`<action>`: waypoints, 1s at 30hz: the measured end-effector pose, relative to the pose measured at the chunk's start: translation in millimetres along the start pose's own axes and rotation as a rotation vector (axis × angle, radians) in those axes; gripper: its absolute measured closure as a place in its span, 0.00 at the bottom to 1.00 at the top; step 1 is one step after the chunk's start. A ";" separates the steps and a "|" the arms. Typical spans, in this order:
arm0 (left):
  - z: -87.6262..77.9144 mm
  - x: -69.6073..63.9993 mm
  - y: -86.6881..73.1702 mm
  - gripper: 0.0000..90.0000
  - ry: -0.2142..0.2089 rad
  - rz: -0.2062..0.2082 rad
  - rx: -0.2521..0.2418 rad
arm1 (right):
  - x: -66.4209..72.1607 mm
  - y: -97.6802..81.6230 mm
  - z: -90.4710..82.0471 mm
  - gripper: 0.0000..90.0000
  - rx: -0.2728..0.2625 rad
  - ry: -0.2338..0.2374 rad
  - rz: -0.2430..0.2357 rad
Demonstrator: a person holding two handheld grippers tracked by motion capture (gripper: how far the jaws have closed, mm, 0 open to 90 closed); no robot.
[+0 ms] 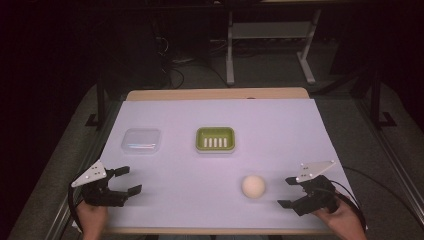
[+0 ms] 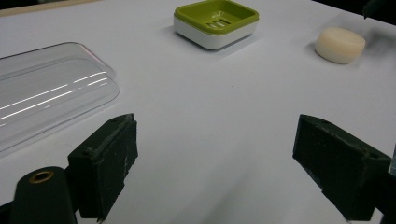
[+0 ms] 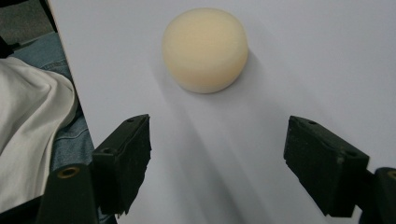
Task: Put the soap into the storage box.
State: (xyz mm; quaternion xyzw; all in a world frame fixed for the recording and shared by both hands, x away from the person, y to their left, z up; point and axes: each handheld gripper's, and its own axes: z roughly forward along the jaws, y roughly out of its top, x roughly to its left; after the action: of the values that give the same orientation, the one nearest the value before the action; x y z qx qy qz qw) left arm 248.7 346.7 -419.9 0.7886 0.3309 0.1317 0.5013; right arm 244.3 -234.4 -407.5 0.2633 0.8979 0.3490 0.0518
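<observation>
Cream soap [image 1: 253,187] lies near right tool [image 1: 286,191] | both tools released, left tool [image 1: 127,180] idle

White sheet [image 1: 200,165] covered table; wooden edge [image 1: 215,94] showed at far side. Dark cables [image 1: 175,70] and white frame legs [image 1: 230,55] stood on floor beyond.

we are seeing a white-covered table [image 1: 210,165] carrying a clear plastic lid [image 1: 141,140] at the left, a green soap dish [image 1: 215,139] mid-table, and a cream round soap [image 1: 253,186] lying nearer us.
</observation>
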 end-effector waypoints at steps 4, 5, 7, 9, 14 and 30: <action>0.1 -0.1 -0.2 0.15 0.000 -0.003 -0.001 | 0.7 2.2 1.6 0.24 0.004 0.005 0.000; 0.1 -0.2 -0.2 0.15 0.000 -0.002 0.000 | 1.0 3.2 1.9 0.24 0.003 0.008 0.003; 0.2 -0.4 -0.2 0.15 0.002 -0.007 -0.001 | 0.8 5.8 2.7 0.24 -0.005 0.013 -0.001; 0.2 -0.5 0.0 0.15 0.002 -0.005 0.001 | 1.6 9.6 3.9 0.24 -0.003 0.021 -0.005; 0.2 -0.5 0.1 0.15 0.000 -0.002 0.003 | 1.4 19.4 12.9 0.23 0.029 0.041 -0.019; -0.7 -0.8 0.0 0.15 0.004 0.001 0.000 | 1.3 42.4 32.5 0.20 0.079 0.060 -0.073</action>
State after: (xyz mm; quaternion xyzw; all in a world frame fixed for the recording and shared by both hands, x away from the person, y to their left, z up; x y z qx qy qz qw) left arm 247.7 346.7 -419.5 0.7885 0.3317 0.1333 0.5005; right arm 270.7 -188.1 -404.1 0.2213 0.9212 0.3189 0.0271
